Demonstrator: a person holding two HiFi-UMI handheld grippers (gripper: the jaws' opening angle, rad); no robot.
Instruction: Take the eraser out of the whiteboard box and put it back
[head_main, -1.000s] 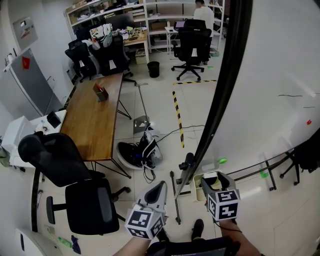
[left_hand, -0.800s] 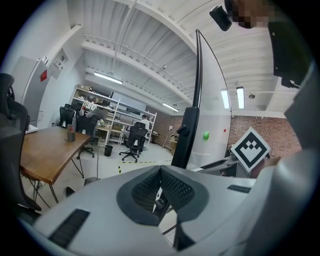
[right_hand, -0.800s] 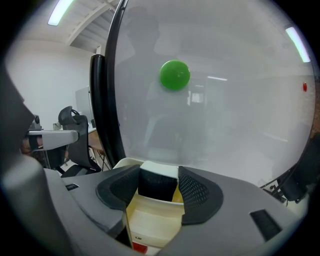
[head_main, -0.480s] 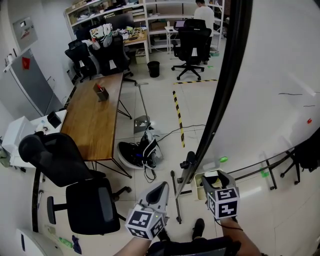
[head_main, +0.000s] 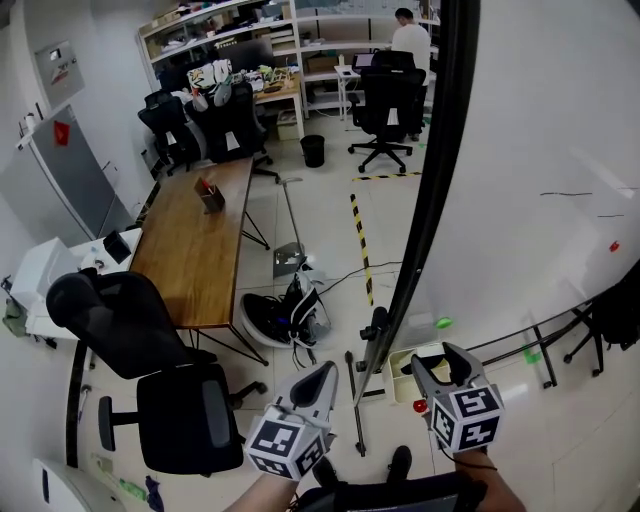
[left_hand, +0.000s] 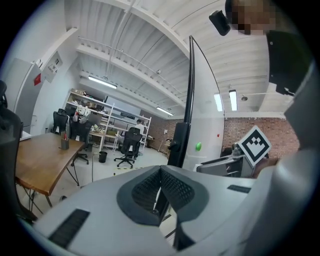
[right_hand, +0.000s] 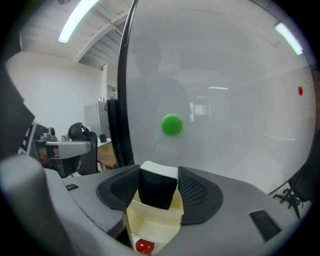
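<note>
In the right gripper view my right gripper (right_hand: 159, 184) is shut on the eraser (right_hand: 157, 189), a black block with a white top. Its jaws have just been closing, and their pads now press on both sides of the eraser. The eraser hangs just above the cream whiteboard box (right_hand: 150, 225), which holds a small red magnet (right_hand: 144, 245). Behind it, a green magnet (right_hand: 172, 125) sticks to the whiteboard (right_hand: 235, 100). In the head view the right gripper (head_main: 440, 362) hovers over the box (head_main: 403, 362). My left gripper (head_main: 322, 372) is beside it, shut and empty, jaws meeting at the tip (left_hand: 160, 172).
The whiteboard's black frame edge (head_main: 440, 150) runs up the middle, and its stand foot (head_main: 355, 400) lies on the floor. A black office chair (head_main: 185, 410), a wooden table (head_main: 195, 240) and a bag (head_main: 285, 310) are at left. Far back, a person (head_main: 408, 35) sits at a desk.
Both grippers have risen. The right gripper has come up off the box with the eraser between its jaws, and a red magnet now shows below it.
</note>
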